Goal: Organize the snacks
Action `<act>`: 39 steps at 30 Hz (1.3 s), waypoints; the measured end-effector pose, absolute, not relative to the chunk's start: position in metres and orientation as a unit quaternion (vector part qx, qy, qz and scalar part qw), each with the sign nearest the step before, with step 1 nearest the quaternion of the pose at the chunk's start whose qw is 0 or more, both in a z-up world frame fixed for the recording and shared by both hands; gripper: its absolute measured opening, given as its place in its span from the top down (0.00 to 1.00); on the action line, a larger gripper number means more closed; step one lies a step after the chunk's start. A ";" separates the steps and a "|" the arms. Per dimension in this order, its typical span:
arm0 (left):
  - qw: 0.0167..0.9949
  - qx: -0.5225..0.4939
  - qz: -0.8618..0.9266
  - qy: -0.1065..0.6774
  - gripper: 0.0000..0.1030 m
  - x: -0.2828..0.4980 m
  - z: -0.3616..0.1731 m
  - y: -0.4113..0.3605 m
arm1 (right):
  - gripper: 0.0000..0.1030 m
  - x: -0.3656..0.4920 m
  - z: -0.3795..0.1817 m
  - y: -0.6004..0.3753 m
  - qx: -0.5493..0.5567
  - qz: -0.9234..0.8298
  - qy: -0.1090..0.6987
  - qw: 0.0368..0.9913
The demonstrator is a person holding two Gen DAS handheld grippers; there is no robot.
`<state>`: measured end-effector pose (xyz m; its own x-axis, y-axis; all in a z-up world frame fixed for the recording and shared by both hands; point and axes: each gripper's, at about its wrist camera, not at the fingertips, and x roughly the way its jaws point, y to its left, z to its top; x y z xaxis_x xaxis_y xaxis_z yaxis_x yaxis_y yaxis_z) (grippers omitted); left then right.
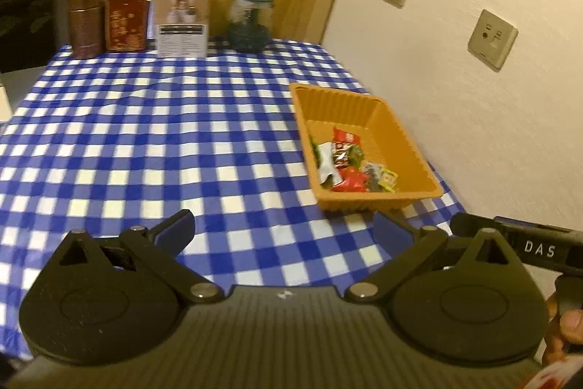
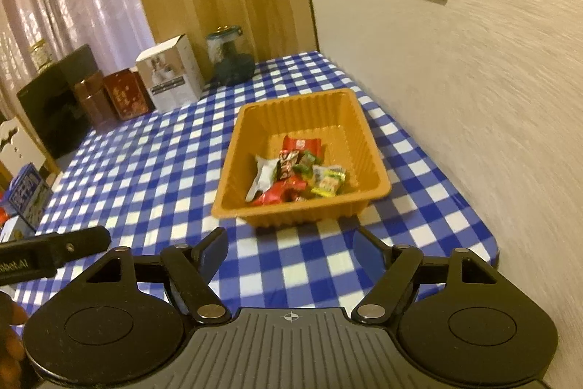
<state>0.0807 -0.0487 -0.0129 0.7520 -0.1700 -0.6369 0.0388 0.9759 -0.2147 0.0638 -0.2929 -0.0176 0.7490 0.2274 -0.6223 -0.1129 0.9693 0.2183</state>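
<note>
Left wrist view: the left gripper (image 1: 284, 228) is being held spread and empty; snacks (image 1: 348, 164) are lying in the orange tray (image 1: 404, 137), ahead to the right.

Right wrist view: the right gripper (image 2: 290, 248) is likewise being held apart, empty, near the tray (image 2: 233, 155). The wrappers (image 2: 295, 175) are judged light, crinkly and slippery, best pinched at a sealed edge.

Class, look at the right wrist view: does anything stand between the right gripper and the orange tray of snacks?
Nothing visible does. Only bare checked tablecloth lies between the open right gripper and the orange tray, where the snacks sit.
</note>
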 end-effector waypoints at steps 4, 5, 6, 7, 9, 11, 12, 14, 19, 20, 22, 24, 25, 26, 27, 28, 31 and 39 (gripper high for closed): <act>0.934 -0.091 -0.043 0.344 0.00 0.064 -0.005 -0.044 | 0.27 0.049 -0.014 -0.287 0.077 0.097 0.343 0.931; 0.934 -0.095 -0.038 0.343 0.00 0.059 -0.002 -0.042 | 0.27 0.045 -0.012 -0.286 0.076 0.099 0.342 0.931; 0.934 -0.099 -0.033 0.343 0.00 0.056 -0.001 -0.041 | 0.27 0.042 -0.010 -0.286 0.076 0.099 0.341 0.932; 0.934 -0.100 -0.030 0.343 0.00 0.054 0.001 -0.040 | 0.27 0.040 -0.009 -0.286 0.076 0.099 0.340 0.932; 0.934 -0.102 -0.026 0.342 0.00 0.047 0.005 -0.038 | 0.27 0.035 -0.004 -0.286 0.077 0.097 0.337 0.933; 0.934 -0.103 -0.025 0.341 0.00 0.041 0.008 -0.037 | 0.27 0.030 0.001 -0.285 0.076 0.096 0.334 0.935; 0.934 -0.103 -0.025 0.340 0.00 0.038 0.009 -0.036 | 0.26 0.027 0.003 -0.284 0.075 0.096 0.333 0.935; 0.935 -0.101 -0.026 0.339 0.00 0.033 0.012 -0.037 | 0.26 0.022 0.007 -0.282 0.069 0.098 0.332 0.936; 0.937 -0.092 -0.031 0.336 0.00 0.027 0.015 -0.041 | 0.26 0.012 0.014 -0.276 0.053 0.101 0.327 0.938; 0.937 -0.091 -0.031 0.336 0.00 0.026 0.016 -0.041 | 0.26 0.010 0.015 -0.276 0.052 0.101 0.325 0.939; 0.937 -0.087 -0.031 0.336 0.00 0.025 0.016 -0.042 | 0.26 0.009 0.017 -0.277 0.054 0.099 0.324 0.939; 0.938 -0.082 -0.030 0.334 0.00 0.023 0.017 -0.042 | 0.26 0.009 0.018 -0.277 0.054 0.098 0.323 0.940; 0.939 -0.080 -0.031 0.334 0.00 0.023 0.018 -0.042 | 0.26 0.009 0.018 -0.277 0.053 0.098 0.322 0.940; 0.939 -0.078 -0.031 0.334 0.00 0.022 0.018 -0.042 | 0.26 0.008 0.018 -0.277 0.053 0.098 0.321 0.940; 0.939 -0.077 -0.031 0.333 0.00 0.022 0.018 -0.043 | 0.26 0.008 0.019 -0.276 0.052 0.099 0.321 0.941; 0.939 -0.077 -0.032 0.333 0.00 0.022 0.018 -0.043 | 0.26 0.008 0.019 -0.276 0.051 0.099 0.320 0.941; 0.939 -0.075 -0.033 0.333 0.00 0.021 0.019 -0.041 | 0.26 0.009 0.019 -0.275 0.052 0.101 0.319 0.941; 0.939 -0.074 -0.037 0.334 0.00 0.022 0.019 -0.040 | 0.26 0.009 0.019 -0.275 0.052 0.101 0.319 0.941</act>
